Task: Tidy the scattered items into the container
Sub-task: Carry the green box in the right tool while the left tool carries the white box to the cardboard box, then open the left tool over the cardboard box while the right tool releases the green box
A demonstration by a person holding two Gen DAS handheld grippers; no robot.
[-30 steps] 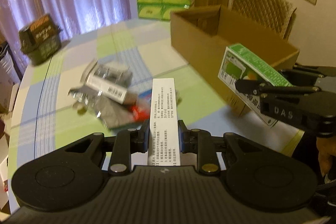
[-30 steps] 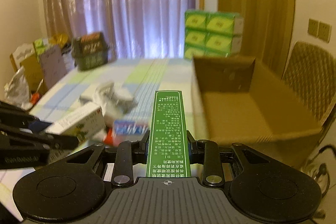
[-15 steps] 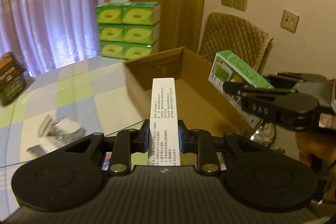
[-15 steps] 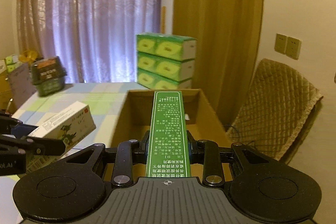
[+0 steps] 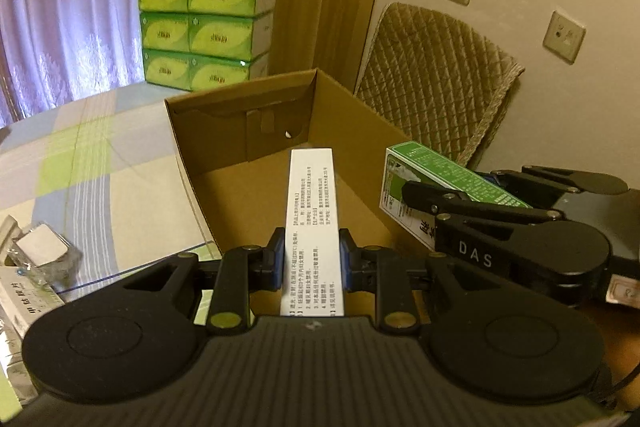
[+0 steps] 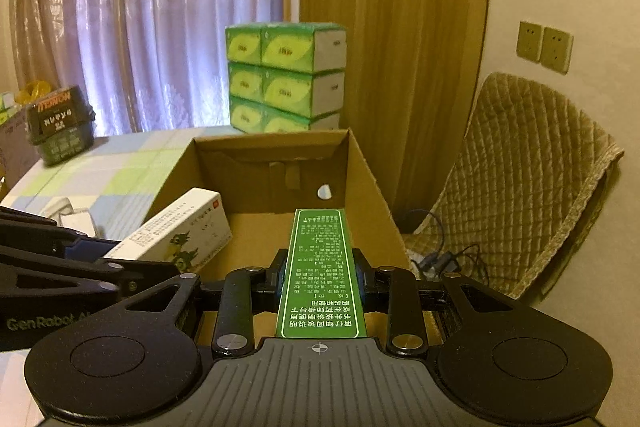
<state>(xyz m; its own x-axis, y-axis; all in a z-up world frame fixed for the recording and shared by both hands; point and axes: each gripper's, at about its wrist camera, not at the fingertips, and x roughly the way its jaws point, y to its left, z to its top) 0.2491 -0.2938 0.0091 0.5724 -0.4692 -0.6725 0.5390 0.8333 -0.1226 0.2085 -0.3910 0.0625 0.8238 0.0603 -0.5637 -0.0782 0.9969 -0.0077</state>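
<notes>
In the left wrist view, we are holding the white box (image 5: 312, 223) between the fingers of our left gripper (image 5: 312, 263), which is clamped on its narrow sides so that the long body is pointing forward over the open cardboard box (image 5: 240, 99). We are keeping it above the near rim, probably because the bare floor inside is giving free room for a drop. The right gripper (image 5: 416, 191) is coming in just beside, carrying the green box (image 5: 440, 167) over the right wall. More scattered packets (image 5: 36, 255) are lying on the table (image 5: 100, 167) at the left. In the right wrist view, we are gripping the green box (image 6: 322, 267) in the same way, tight on its sides, pointing into the container. The white box (image 6: 180, 231) is hanging over the left wall, near ours but apart, so we judge both can be released without collision.
</notes>
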